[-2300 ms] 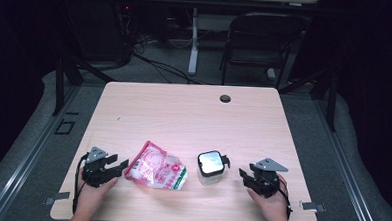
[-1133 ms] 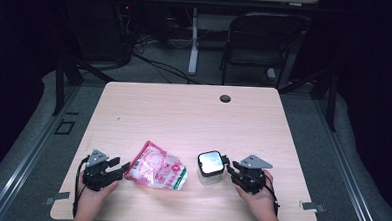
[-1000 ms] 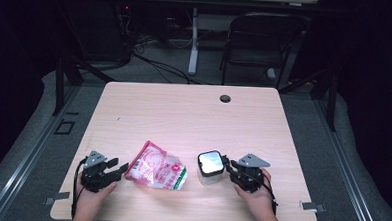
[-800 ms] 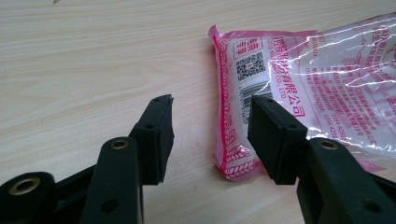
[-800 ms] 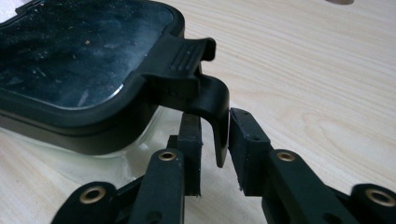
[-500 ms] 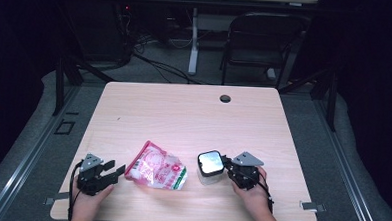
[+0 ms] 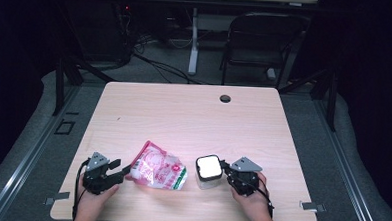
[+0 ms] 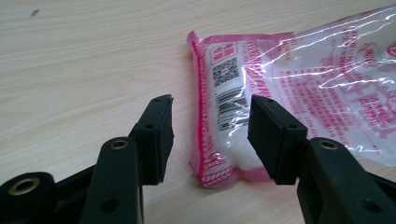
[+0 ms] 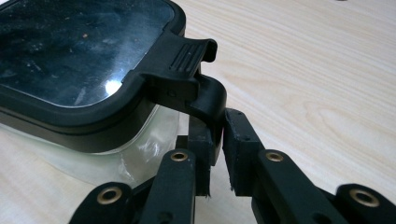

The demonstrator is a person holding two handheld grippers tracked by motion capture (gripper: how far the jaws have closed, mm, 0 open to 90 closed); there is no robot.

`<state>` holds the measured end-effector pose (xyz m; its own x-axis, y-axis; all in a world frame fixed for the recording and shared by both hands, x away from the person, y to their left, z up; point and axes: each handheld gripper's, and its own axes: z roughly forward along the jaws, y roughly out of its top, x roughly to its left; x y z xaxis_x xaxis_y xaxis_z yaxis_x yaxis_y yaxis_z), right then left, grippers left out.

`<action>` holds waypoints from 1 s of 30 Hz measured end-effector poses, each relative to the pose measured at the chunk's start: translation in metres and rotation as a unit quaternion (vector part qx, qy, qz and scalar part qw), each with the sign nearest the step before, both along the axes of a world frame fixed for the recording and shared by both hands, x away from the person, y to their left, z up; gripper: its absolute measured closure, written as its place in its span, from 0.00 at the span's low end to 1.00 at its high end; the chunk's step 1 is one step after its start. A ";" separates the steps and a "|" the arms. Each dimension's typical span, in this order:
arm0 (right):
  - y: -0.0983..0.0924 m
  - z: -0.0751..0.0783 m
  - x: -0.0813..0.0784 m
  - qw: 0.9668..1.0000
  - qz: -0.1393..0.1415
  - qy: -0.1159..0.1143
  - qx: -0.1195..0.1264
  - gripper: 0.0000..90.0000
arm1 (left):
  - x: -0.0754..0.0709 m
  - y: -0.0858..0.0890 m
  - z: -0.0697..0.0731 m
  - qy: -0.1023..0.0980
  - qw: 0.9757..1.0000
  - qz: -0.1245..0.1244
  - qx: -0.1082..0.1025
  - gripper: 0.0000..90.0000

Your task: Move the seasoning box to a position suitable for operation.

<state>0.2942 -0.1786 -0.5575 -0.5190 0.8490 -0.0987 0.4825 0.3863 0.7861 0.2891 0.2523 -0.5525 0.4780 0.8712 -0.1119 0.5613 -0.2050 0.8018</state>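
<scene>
Your left claw (image 7: 115,170) rests low on the pale wooden bench (image 7: 184,115), its jaws spread and gripping nothing, the barcode end of the pink-printed clear plastic bag (image 7: 157,166) lying between them untouched. The bag lies flat near the front edge. Just to its right stands the clear square container with a black-rimmed lid (image 7: 209,171). Your right claw (image 9: 215,142) has just been closing, and its jaws now pinch the lid's black latch tab (image 9: 198,81).
</scene>
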 end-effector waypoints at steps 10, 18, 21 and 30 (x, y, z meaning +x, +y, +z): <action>0.003 0.005 -0.023 1.000 0.020 0.012 0.008 0.86 | -0.003 -0.028 0.011 -0.021 0.999 -0.048 0.005 0.56; -0.008 0.036 -0.045 0.997 0.026 -0.005 0.076 0.80 | -0.010 -0.056 0.029 -0.031 0.995 -0.096 -0.008 0.58; -0.007 0.038 -0.043 0.996 0.023 -0.006 0.086 0.78 | -0.010 -0.069 0.035 -0.022 0.993 -0.117 -0.016 0.58; -0.005 0.051 -0.026 0.992 0.031 0.019 0.123 0.58 | 0.003 -0.104 0.052 -0.006 0.988 -0.153 -0.015 0.56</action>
<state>0.2686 -0.1839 -0.5065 -0.5709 0.8110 0.1281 0.4942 0.2149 0.8423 0.2926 0.1479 -0.5004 0.7198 0.6823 -0.1278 0.4666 -0.3391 0.8169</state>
